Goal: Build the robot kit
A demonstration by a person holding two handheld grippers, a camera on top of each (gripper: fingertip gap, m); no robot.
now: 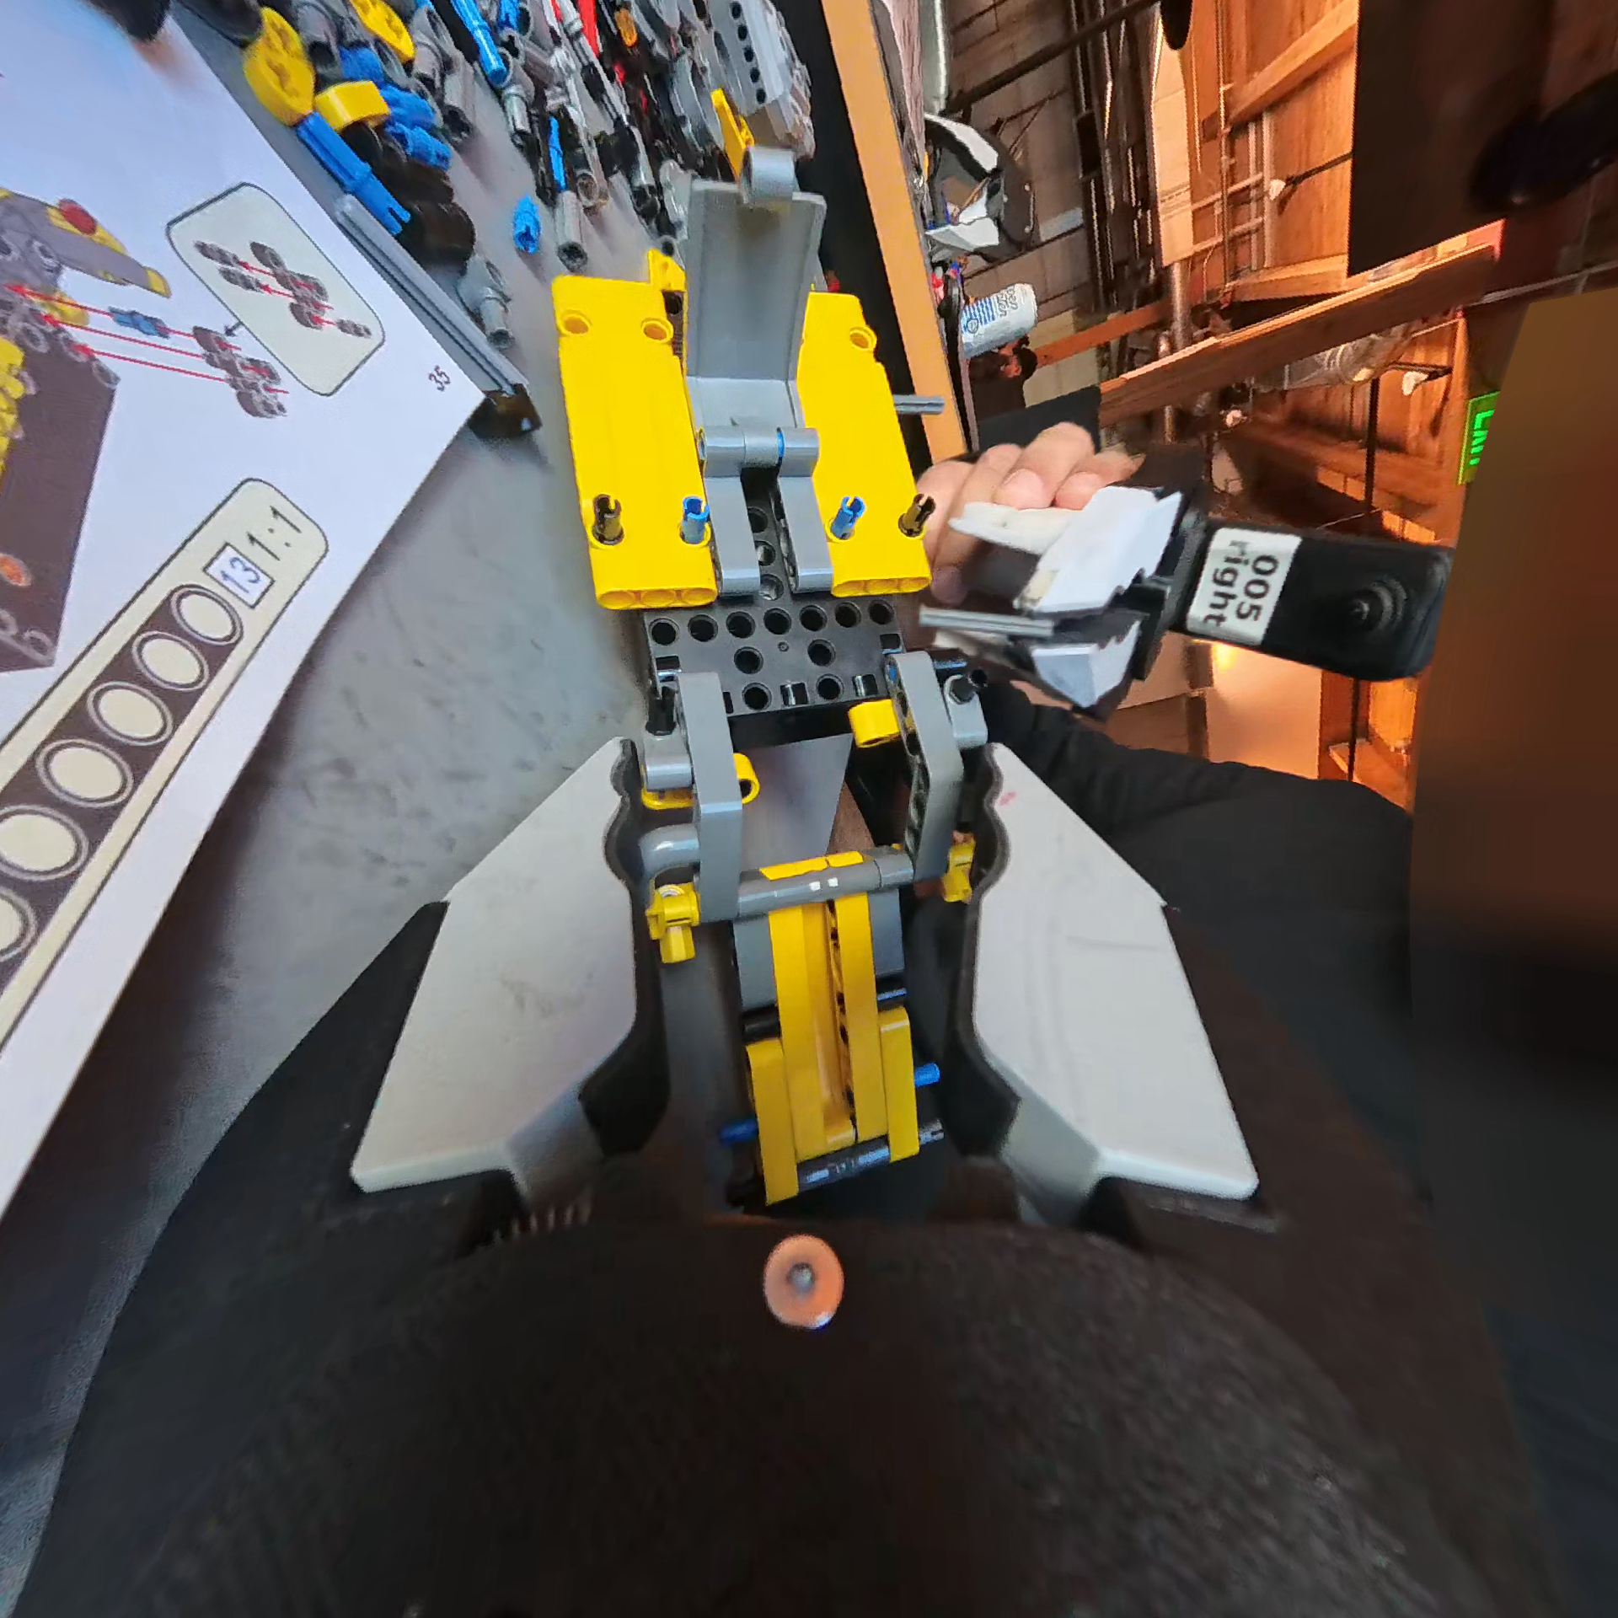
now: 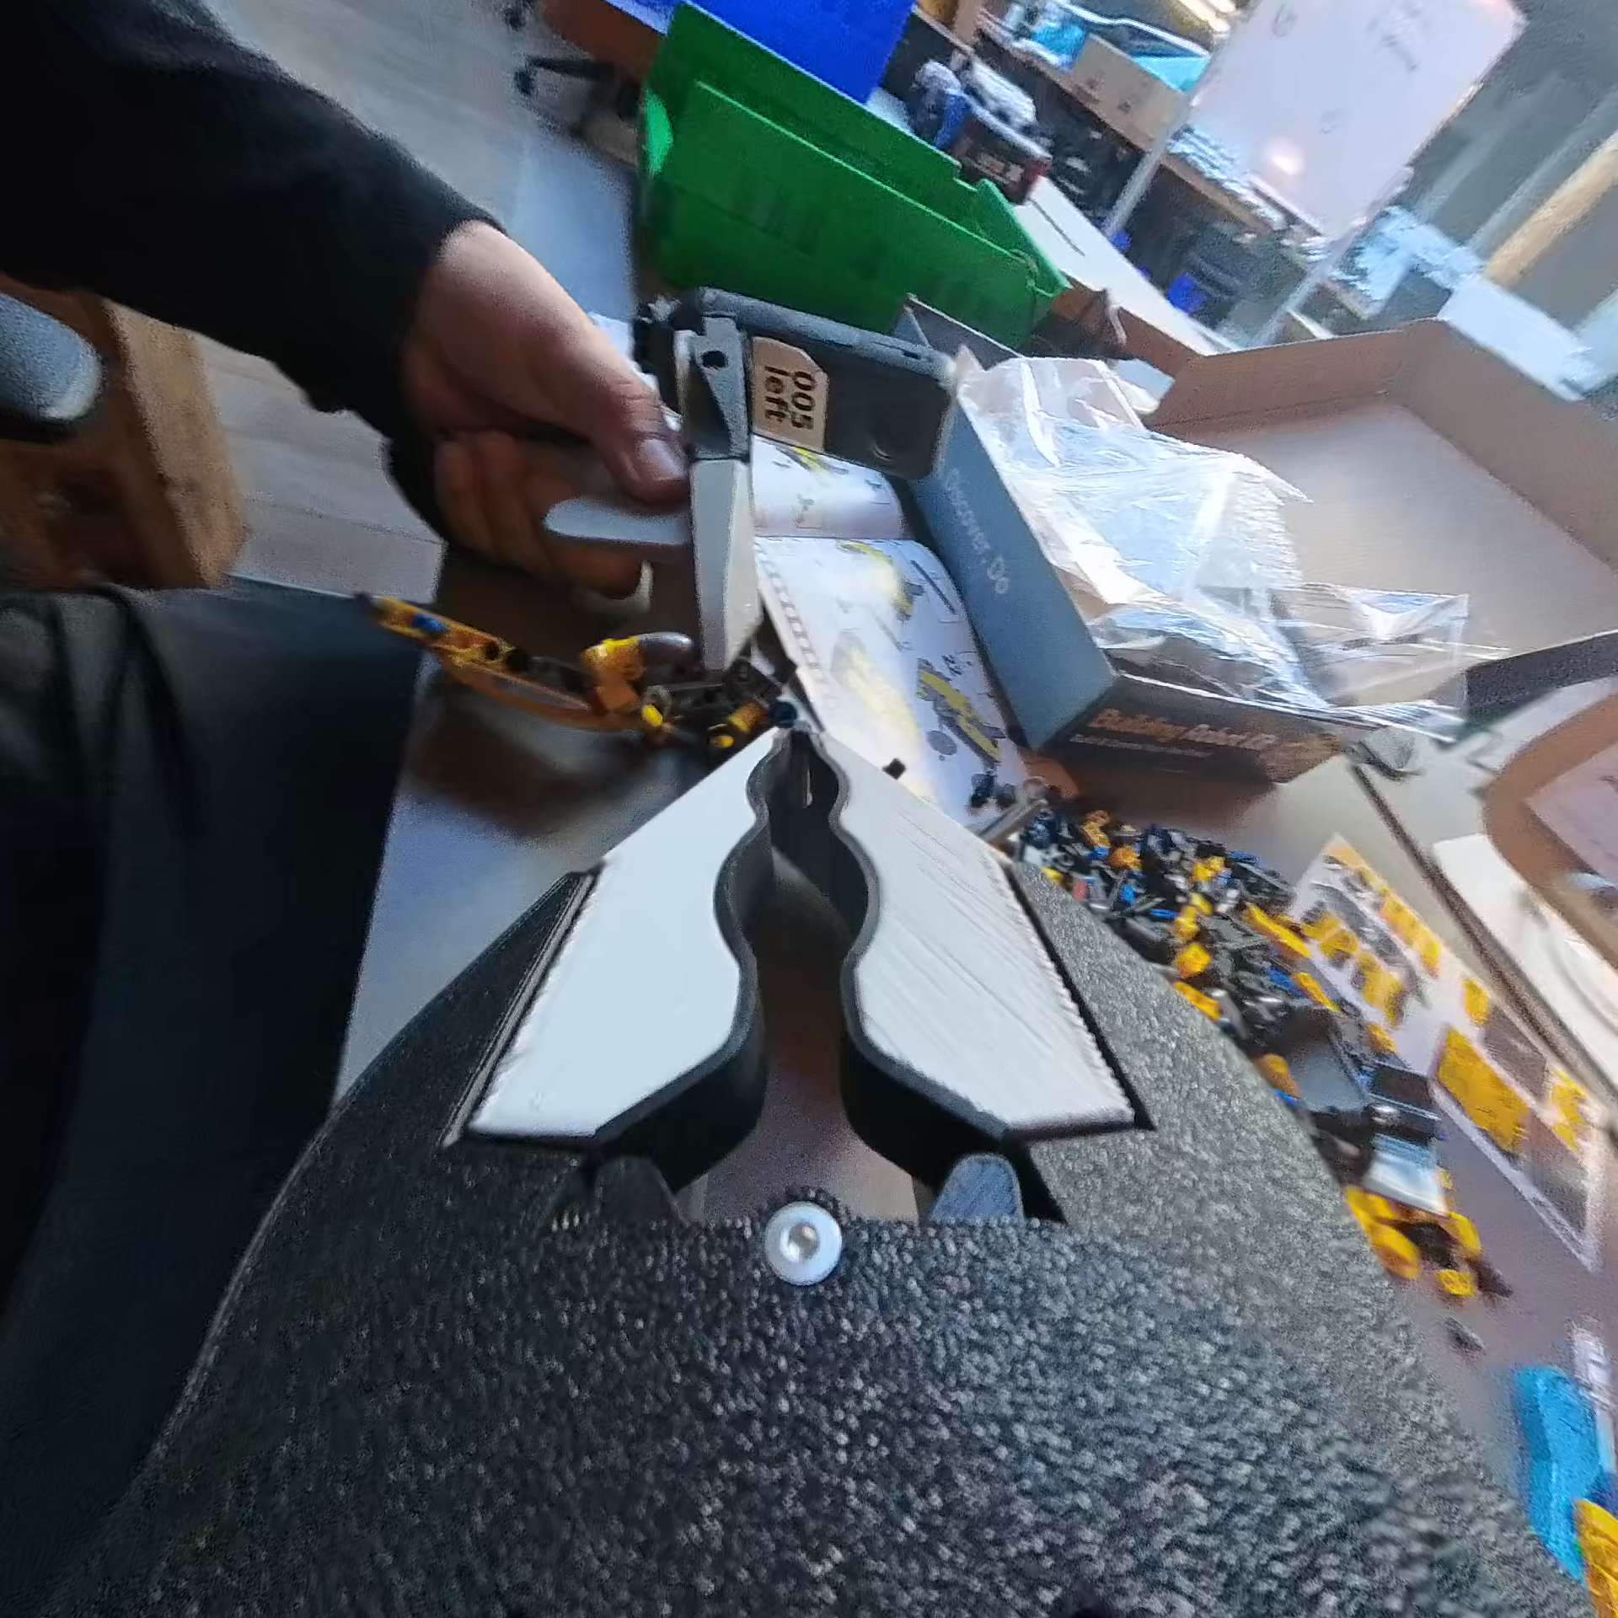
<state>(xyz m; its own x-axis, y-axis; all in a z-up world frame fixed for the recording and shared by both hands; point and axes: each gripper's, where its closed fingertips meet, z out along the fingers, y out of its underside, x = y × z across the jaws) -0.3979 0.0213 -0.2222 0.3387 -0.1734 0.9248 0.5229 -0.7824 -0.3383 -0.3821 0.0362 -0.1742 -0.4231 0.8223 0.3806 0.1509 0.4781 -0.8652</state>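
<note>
Only the left wrist view shows the yellow, grey and black brick model point(image 1: 770, 613) whole, with the open instruction booklet point(image 1: 175, 490) and loose parts point(image 1: 525, 114) on the grey table point(image 1: 420, 700) behind. The right wrist view adds green bins point(image 2: 814, 193), a plastic bag point(image 2: 1182, 525) and a box point(image 2: 1138, 692). The left gripper point(image 1: 805, 840) is clenched on the model's narrow end. The right gripper point(image 2: 792, 753), beside the model, pinches a thin dark rod point(image 1: 985, 623), fingertips nearly together.
</note>
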